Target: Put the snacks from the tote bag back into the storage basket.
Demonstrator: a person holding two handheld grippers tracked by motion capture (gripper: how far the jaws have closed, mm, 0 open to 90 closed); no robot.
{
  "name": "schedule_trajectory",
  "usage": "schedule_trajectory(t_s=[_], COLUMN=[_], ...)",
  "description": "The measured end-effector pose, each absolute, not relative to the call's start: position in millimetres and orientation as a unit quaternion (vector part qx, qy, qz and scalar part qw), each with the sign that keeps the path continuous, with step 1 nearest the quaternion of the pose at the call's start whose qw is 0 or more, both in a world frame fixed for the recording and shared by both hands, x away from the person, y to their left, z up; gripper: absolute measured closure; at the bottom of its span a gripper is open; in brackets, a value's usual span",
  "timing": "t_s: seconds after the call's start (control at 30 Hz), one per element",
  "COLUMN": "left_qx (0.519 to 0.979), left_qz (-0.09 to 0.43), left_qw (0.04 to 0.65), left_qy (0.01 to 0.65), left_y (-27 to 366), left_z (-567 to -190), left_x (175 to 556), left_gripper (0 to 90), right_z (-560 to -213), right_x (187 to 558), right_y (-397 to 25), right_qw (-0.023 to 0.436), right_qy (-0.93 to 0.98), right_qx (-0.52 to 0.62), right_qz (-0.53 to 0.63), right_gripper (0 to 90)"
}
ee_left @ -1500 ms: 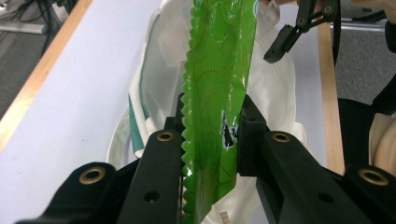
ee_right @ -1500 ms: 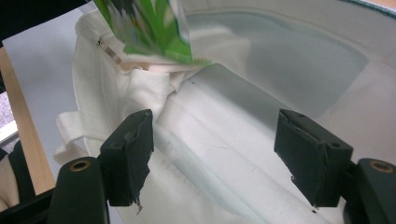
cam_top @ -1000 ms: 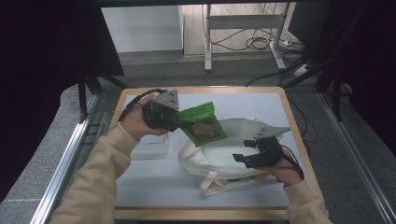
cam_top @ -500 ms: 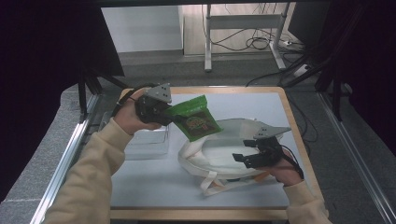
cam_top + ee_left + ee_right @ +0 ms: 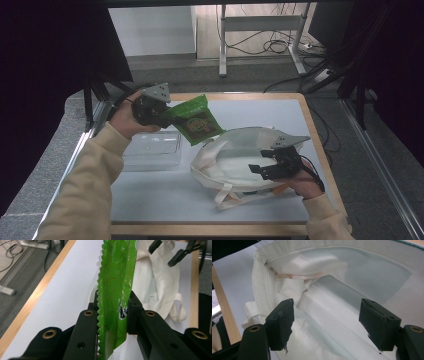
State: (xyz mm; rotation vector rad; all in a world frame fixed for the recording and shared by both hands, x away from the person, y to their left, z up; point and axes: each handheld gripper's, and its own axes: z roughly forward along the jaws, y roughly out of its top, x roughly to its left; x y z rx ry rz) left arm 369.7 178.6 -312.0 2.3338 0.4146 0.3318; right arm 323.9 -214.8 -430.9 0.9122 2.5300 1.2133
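Left gripper view: left tool [image 5: 112, 315] clamps green packet [image 5: 116, 285], top cut off; right tool [image 5: 327, 322] open over tote bag [image 5: 372, 275].

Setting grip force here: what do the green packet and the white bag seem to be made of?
Green snack packet: glossy plastic film, judging by its sheen and serrated sealed edge. White tote bag: soft matte woven cloth, probably cotton canvas; it folds limply and shows seams.
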Motion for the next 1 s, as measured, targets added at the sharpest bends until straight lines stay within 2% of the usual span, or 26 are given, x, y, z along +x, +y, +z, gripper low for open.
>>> schedule_trajectory(t_s=[1.0], left_qx=[0.904], left_qz=[0.134], left_qw=[0.345], left_qy=[0.213], left_y=[229], left_z=[-325], left_x=[390], left_gripper=[75.8], right_z=[-434], right_x=[327], right_y=[-211], right_qw=[0.094], right_qy=[0.854], right_qx=[0.315], right_qz=[0.403], right_gripper=[26.7])
